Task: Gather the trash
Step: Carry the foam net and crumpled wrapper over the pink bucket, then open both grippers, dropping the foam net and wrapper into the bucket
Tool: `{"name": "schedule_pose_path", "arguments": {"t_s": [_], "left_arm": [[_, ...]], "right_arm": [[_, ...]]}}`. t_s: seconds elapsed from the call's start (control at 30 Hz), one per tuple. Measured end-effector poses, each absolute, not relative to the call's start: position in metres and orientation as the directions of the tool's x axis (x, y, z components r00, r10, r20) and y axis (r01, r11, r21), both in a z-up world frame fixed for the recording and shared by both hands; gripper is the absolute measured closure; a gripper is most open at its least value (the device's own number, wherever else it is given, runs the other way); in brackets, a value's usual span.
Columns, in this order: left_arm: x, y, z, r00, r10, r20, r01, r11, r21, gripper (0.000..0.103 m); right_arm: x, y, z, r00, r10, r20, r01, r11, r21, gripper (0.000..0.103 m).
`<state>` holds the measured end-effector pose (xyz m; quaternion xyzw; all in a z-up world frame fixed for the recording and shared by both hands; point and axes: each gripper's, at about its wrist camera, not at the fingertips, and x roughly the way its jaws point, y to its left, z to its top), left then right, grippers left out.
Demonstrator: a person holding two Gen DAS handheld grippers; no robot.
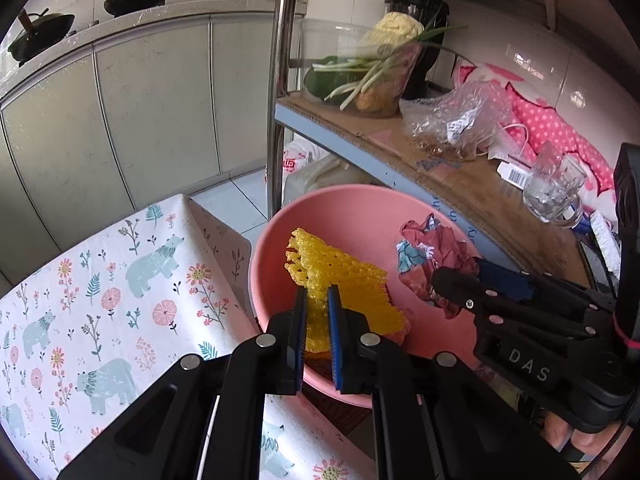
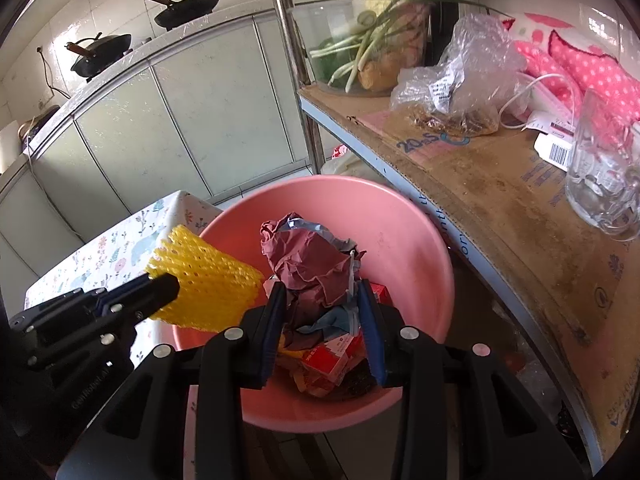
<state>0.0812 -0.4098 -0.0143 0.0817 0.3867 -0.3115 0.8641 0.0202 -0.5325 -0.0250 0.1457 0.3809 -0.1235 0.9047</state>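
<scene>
Here we see the left tongs (image 1: pixel 317 312) clamping yellow foam netting (image 1: pixel 340 276) over the pink basin (image 1: pixel 360 208). Only the right view shows the right tongs (image 2: pixel 322 300) gripping crumpled paper (image 2: pixel 312 260) above red cartons (image 2: pixel 332 356). The floral surface (image 1: pixel 80 300) sits at nine o'clock, the shelf (image 2: pixel 500 200) at three.

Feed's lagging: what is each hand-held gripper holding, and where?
Left: yellow foam net, near edge. Right: crumpled paper, lower end.

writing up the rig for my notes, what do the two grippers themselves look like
Both match: the left gripper and right gripper are matte black linkage frames with silver round pivot pins and two flat fingers faced with ribbed blue pads. The right gripper's body carries pale "DAS" lettering, with a thin red cord near its rear.
</scene>
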Motion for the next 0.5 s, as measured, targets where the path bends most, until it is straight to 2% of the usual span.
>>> {"name": "schedule_pose_path", "arguments": {"t_s": [0.37, 0.5], "left_arm": [[0.091, -0.412, -0.023, 0.484, -0.485, -0.729, 0.589, 0.796, -0.138, 0.087], [0.093, -0.409, -0.023, 0.469, -0.492, -0.733, 0.584, 0.796, -0.16, 0.073]], "right_arm": [[0.033, -0.533, -0.037, 0.651, -0.124, -0.749, 0.357, 0.921, 0.158, 0.062], [0.035, -0.534, -0.038, 0.647, -0.129, -0.752, 0.364, 0.918, 0.156, 0.06]]}}
